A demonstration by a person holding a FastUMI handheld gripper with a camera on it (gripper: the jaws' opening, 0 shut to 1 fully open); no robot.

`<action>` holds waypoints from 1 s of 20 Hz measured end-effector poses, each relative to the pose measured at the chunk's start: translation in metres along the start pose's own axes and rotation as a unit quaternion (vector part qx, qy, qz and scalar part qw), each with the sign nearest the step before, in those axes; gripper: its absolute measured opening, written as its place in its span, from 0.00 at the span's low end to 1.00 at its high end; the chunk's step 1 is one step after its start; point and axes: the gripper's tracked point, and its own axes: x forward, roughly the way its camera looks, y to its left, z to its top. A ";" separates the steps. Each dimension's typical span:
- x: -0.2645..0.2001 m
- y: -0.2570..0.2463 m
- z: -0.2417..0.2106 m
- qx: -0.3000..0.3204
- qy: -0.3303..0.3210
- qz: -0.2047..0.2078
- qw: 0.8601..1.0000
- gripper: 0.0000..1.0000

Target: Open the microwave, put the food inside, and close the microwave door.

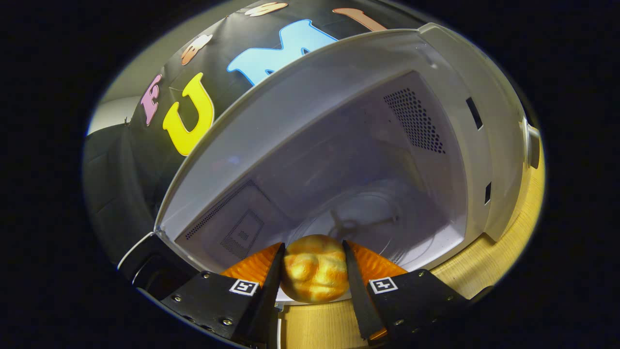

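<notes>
Bread roll [315,269] clamped between both fingers of hand-held gripper [312,271], held at open microwave [339,97] mouth; turntable [368,218] just beyond for set-down. Wooden surface [489,261] beneath.

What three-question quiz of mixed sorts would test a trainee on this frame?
1. True or false: the microwave is open.
2. What does the gripper hold? A) a cup B) a bread roll C) nothing
3. Fill in: beyond the roll, on the cavity floor, lies the round ____.

Key: 1 true; 2 B, both fingers press on it; 3 turntable.
</notes>
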 end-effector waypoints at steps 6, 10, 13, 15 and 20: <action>0.014 -0.012 -0.003 -0.017 -0.013 -0.032 0.999 0.70; 0.015 -0.012 -0.002 -0.013 -0.009 -0.035 0.999 0.84; 0.015 -0.014 -0.001 -0.019 -0.007 -0.044 0.999 0.93; 0.007 -0.014 0.001 -0.026 -0.004 -0.047 0.999 0.97; -0.022 0.004 0.011 -0.051 0.000 -0.033 0.998 0.97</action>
